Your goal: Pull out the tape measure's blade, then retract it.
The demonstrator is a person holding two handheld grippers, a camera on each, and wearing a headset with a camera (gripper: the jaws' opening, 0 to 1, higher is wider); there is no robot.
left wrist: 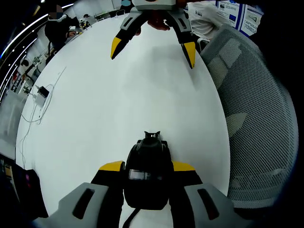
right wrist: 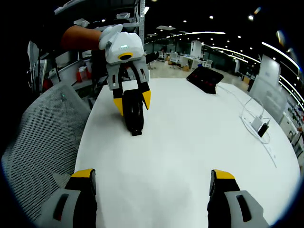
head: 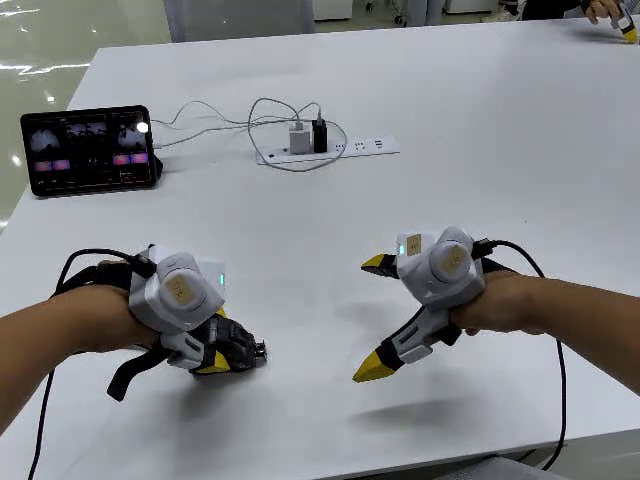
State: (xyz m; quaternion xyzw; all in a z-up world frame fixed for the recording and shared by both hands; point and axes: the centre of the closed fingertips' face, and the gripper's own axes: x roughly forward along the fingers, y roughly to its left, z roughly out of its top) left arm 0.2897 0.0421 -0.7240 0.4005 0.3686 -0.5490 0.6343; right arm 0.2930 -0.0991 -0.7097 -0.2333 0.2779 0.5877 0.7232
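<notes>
A black tape measure (left wrist: 148,176) sits clamped between the yellow-tipped jaws of my left gripper (left wrist: 147,166), resting on the white table at the lower left of the head view (head: 236,352). Its blade tip (left wrist: 151,135) pokes out at the front, pointing toward the other gripper; no length of blade is drawn out. My right gripper (head: 375,318) hovers to the right, jaws wide open and empty, a short gap away from the tape. In the right gripper view the tape measure (right wrist: 133,110) stands held ahead, between the left gripper's fingers (right wrist: 132,102).
A tablet (head: 90,150) lies at the far left of the table. A white power strip (head: 330,150) with chargers and looping cables sits behind centre. A grey mesh chair (left wrist: 256,109) stands by the table edge. Another person's hand (head: 605,10) is at the far right corner.
</notes>
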